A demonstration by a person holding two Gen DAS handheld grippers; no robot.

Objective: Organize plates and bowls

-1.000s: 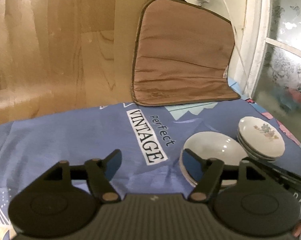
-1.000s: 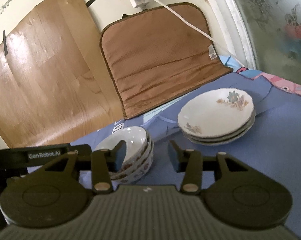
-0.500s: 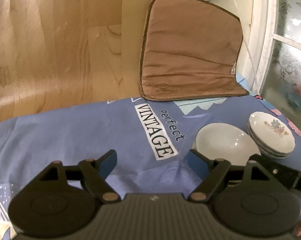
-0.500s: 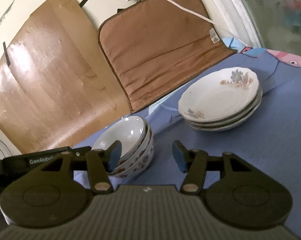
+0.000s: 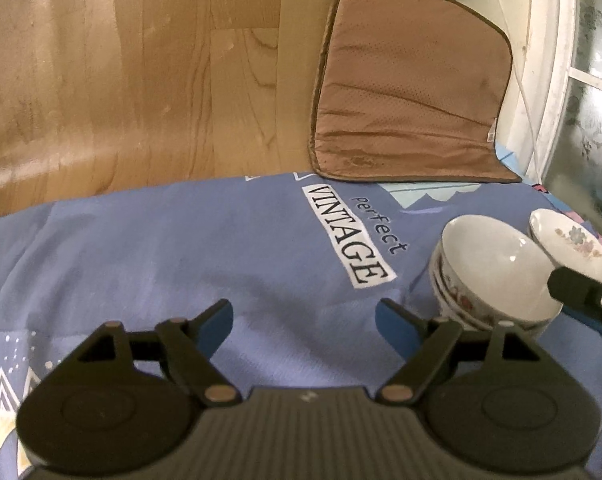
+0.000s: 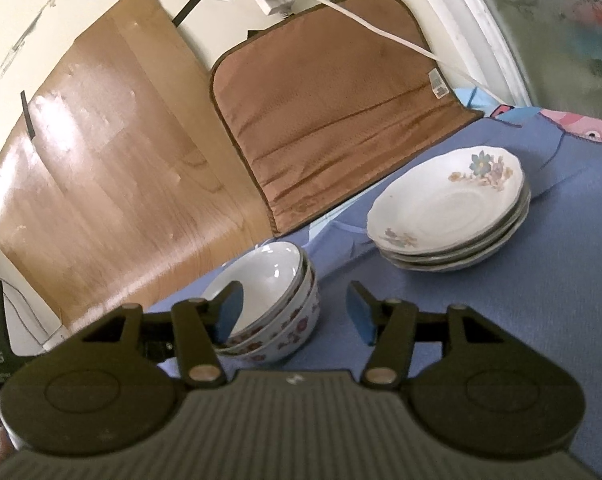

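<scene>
A stack of white bowls with flower print [image 6: 273,304] [image 5: 489,276] stands on the blue cloth [image 5: 181,248]. A stack of white flowered plates [image 6: 449,212] [image 5: 569,244] stands to its right. My left gripper [image 5: 304,320] is open and empty, over bare cloth left of the bowls. My right gripper [image 6: 295,310] is open and empty; its left finger [image 6: 227,310] lies in front of the bowl stack. The right gripper's finger tip shows in the left wrist view [image 5: 585,294] in front of the plates.
A brown cushion [image 6: 333,120] [image 5: 409,100] leans against the wall behind the dishes. A wooden board [image 5: 121,72] stands at the back left. A white cable [image 6: 381,32] and window frame [image 5: 553,80] are at the right.
Both grippers have drawn back and turned left from the dishes. The bowls and plates now sit farther right in the left wrist view. Both stacks have not moved.
</scene>
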